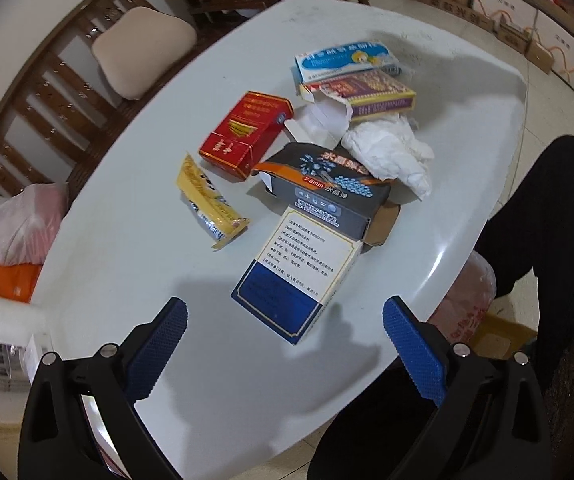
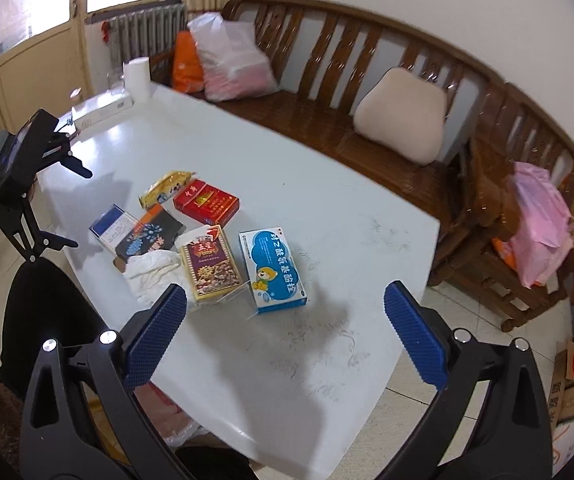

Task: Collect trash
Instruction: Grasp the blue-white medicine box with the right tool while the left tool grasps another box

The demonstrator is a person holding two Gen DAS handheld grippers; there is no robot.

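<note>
Trash lies in a pile on the white table [image 1: 127, 260]: a blue-and-white box [image 1: 299, 276], a black box [image 1: 327, 188], a red carton [image 1: 247, 132], a yellow wrapper [image 1: 211, 204], crumpled tissue [image 1: 391, 152], a purple-gold box [image 1: 371, 92] and a light blue box [image 1: 347, 60]. My left gripper [image 1: 285, 320] is open, hovering just before the blue-and-white box. My right gripper [image 2: 285, 308] is open above the table [image 2: 287, 360], near the light blue box [image 2: 273, 272] and purple-gold box [image 2: 209, 266]. The left gripper [image 2: 51, 204] shows there too.
A wooden bench [image 2: 327, 120] with a beige cushion [image 2: 403, 120] and plastic bags [image 2: 231, 60] runs behind the table. A pink-bagged bin [image 1: 467, 300] stands on the floor by the table's edge. The person's dark leg [image 1: 547, 220] is beside it. Cardboard boxes [image 1: 507, 20] line the far wall.
</note>
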